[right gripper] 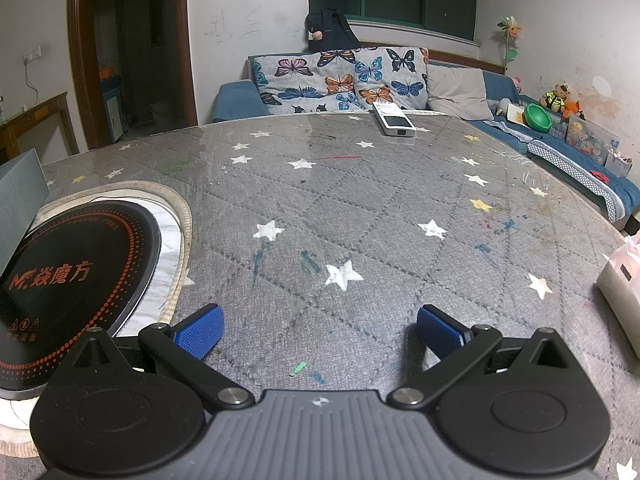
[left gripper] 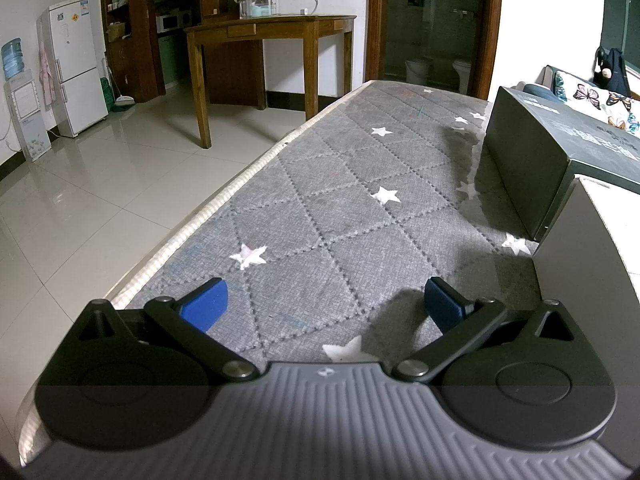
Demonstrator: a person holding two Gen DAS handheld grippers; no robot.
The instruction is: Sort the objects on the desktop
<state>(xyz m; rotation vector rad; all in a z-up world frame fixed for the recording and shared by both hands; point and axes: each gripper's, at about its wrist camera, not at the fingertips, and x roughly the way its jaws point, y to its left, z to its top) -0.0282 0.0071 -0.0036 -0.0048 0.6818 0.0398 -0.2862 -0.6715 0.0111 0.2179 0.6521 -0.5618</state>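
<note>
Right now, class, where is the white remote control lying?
In the right wrist view, the white remote control lies at the table's far edge, right of centre, just before the butterfly-print cushions on the blue sofa.

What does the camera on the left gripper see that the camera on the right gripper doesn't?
Only the left wrist view shows the wooden desk, the white fridge and the tiled floor.

Only the right wrist view shows the round black cooktop, a white remote at the table's far edge and the butterfly cushions.

Both show the grey star-patterned table cover, and each shows its own gripper, left gripper and right gripper, open and empty.
</note>
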